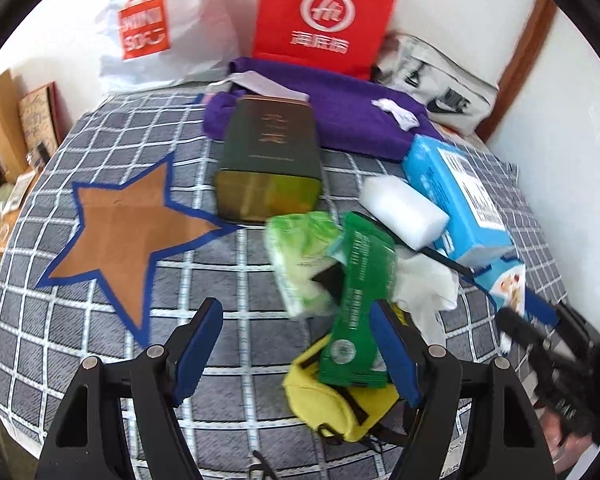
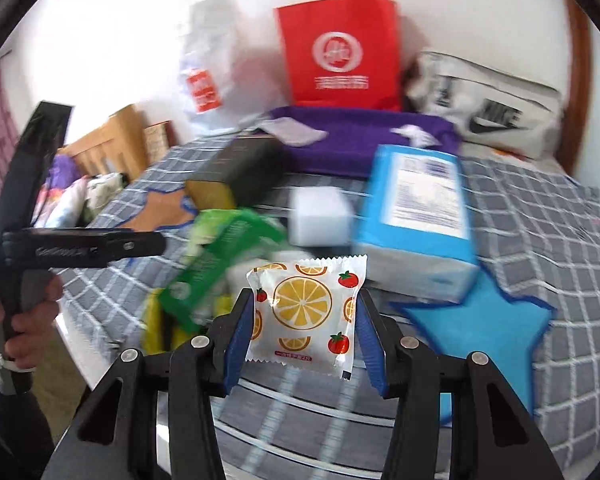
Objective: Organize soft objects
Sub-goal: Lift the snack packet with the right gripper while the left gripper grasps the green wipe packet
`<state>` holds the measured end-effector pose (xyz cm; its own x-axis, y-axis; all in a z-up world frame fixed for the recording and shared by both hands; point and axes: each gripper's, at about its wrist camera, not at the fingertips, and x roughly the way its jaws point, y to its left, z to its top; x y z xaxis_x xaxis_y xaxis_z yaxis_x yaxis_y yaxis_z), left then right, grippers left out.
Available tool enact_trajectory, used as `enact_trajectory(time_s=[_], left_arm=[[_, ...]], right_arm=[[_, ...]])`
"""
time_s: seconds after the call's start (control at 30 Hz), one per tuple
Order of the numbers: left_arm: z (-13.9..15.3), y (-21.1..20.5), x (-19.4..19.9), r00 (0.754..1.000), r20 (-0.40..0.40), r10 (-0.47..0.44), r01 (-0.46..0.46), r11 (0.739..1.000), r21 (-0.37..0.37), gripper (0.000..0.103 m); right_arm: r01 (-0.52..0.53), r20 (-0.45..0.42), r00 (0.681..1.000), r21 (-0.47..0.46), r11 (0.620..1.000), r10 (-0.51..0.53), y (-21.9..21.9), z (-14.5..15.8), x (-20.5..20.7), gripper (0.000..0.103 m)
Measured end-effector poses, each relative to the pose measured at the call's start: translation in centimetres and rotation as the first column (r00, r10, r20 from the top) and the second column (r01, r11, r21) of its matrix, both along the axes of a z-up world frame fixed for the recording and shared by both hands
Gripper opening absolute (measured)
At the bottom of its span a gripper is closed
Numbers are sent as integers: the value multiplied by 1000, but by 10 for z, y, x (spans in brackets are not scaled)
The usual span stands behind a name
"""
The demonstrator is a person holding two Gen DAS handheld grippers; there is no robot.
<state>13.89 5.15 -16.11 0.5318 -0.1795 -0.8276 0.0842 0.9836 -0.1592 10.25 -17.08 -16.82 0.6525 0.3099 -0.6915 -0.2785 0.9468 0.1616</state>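
Observation:
My right gripper [image 2: 304, 296] is shut on a white packet [image 2: 306, 312] printed with orange slices and tomatoes, held just above the checked bedspread [image 2: 540, 216]. A blue star patch [image 2: 484, 328] lies on the cover to its right. My left gripper [image 1: 296, 306] stands open over a heap of soft things: a green-and-white tissue pack [image 1: 300, 256], a green sachet [image 1: 356, 304] beside its right finger, a yellow pouch [image 1: 332, 404] and crumpled white tissue [image 1: 424, 284]. Its pads press on nothing. A brown star patch [image 1: 128, 240] lies to the left.
A dark green box [image 1: 272, 160], a white foam block [image 1: 404, 212] and a blue carton [image 1: 460, 208] lie behind the heap. A purple towel [image 1: 340, 108], a red bag [image 1: 324, 20], a white shopping bag [image 1: 152, 32] and a grey sports bag [image 1: 440, 84] line the wall.

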Motion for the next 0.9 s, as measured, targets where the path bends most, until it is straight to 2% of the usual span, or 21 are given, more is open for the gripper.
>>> enact_trajectory(time_s=[0.13,0.33,0.57,0.67,0.7,0.83,0.9], left_arm=[[-6,-23,3,999,-6,-41,41,996,77,74],[-17,-54,7,995,-32,-92,97,976,194,74],[-29,-68,13,994,-36,-103,109,962,251,74],[-30,-70,13,993,-30,-118,122,957,265,58],[-28,-68,13,992,-34,-120,125,957,263,44],[-18,-47,11,994,-30,-102,106,974,201,35],[-15,-38,10,997,-24,-71,75,977,201,35]], right_arm=[[47,-16,999,-3,999,-47,-23,-8,1,49],[73,-33,997,16,997,-72,-42,-19,0,49],[67,-39,997,40,997,-65,-49,-24,-1,49],[66,-44,997,49,997,-64,-50,-25,1,49],[68,-44,997,48,997,-66,-51,-26,1,49],[78,-48,996,56,995,-76,-54,-27,0,49],[87,-52,995,58,995,-84,-55,-29,0,49]])
